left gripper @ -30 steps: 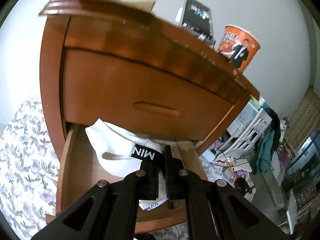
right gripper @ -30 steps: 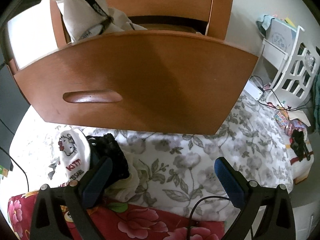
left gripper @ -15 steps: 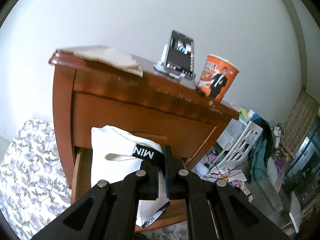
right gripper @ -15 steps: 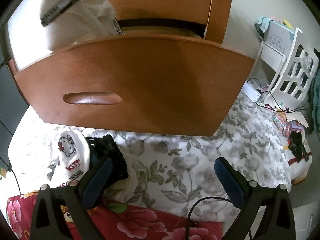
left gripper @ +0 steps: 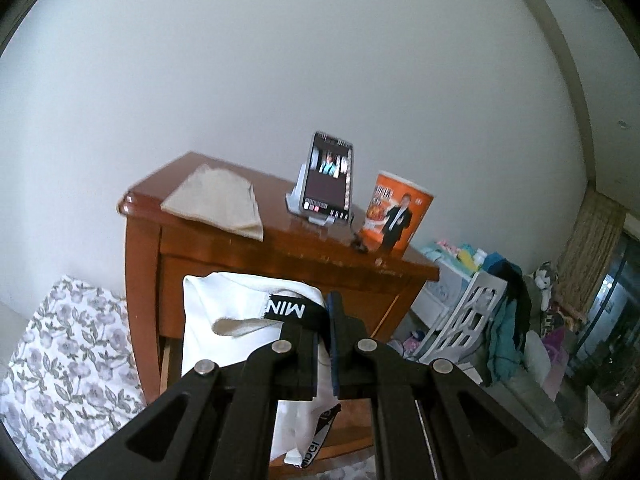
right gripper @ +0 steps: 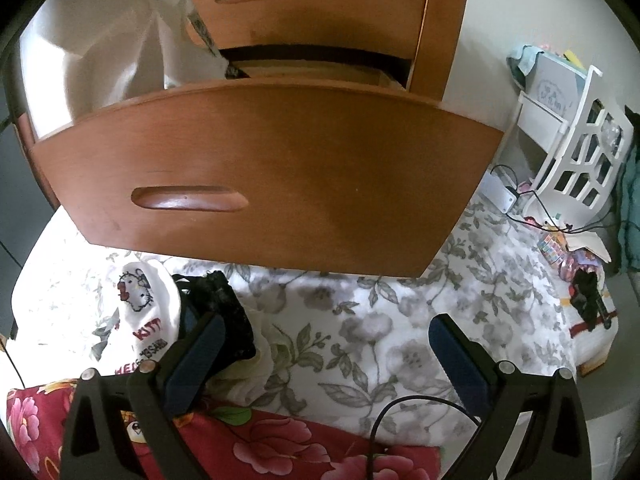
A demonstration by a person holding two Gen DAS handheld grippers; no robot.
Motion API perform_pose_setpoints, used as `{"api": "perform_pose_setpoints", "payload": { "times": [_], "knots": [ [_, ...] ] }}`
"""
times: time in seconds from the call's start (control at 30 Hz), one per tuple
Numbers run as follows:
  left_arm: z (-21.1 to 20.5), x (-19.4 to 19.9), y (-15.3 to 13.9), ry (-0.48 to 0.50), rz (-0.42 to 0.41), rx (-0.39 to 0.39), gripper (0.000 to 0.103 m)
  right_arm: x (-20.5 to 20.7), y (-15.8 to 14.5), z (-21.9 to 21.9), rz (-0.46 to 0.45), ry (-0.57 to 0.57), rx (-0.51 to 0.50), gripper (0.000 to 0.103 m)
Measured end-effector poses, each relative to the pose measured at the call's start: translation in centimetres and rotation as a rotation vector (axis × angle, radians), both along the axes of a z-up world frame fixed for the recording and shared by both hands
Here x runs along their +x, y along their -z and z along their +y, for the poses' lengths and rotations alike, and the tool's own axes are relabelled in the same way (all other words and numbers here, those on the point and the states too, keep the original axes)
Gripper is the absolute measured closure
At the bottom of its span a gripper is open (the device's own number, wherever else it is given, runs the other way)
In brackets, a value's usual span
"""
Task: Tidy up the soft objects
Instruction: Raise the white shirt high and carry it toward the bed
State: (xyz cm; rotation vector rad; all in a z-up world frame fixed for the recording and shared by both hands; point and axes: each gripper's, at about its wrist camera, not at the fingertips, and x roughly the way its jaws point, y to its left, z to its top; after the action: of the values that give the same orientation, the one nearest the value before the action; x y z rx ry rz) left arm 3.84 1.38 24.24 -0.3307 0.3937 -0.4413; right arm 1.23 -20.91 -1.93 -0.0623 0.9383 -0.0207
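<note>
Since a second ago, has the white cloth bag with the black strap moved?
Yes. The white cloth bag, pinched in the left hand-held gripper, rose out of the open wooden drawer and now hangs in front of the nightstand.

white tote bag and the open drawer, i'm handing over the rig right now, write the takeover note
Left claw: shut on the black strap of the white tote bag, which hangs lifted in front of the wooden nightstand, its lower part over the open drawer.
Right claw: open, holding nothing, above the floral bedding.
Elsewhere: a white Hello Kitty cloth and a black lace piece lie on the bedding below the drawer front; a folded beige cloth lies on the nightstand top.
Done: bag gripped.
Left: bag not set down anywhere; loose soft things not sorted.
</note>
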Motion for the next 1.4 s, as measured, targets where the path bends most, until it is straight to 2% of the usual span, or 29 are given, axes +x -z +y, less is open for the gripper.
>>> {"api": "perform_pose_setpoints", "payload": {
  "times": [0.37, 0.9, 1.07, 1.4],
  "knots": [
    [1.6, -3.8, -4.2, -0.019, -0.105, -0.003, 0.099, -0.5, -0.3, 0.3, -0.020, -0.001, -0.019, 0.000],
    [3.7, -8.5, -7.8, -0.061, -0.211, -0.006, 0.099, -0.9, -0.5, 0.7, -0.036, -0.011, -0.041, 0.000],
    [4.0, -8.9, -7.8, -0.069, -0.194, 0.004, 0.099, -0.9, -0.5, 0.8, -0.037, -0.010, -0.042, 0.000],
    [3.9, -10.0, -5.9, -0.048, -0.115, 0.001, 0.099, -0.9, -0.6, 0.8, -0.039, -0.010, -0.043, 0.000]
  ]
}}
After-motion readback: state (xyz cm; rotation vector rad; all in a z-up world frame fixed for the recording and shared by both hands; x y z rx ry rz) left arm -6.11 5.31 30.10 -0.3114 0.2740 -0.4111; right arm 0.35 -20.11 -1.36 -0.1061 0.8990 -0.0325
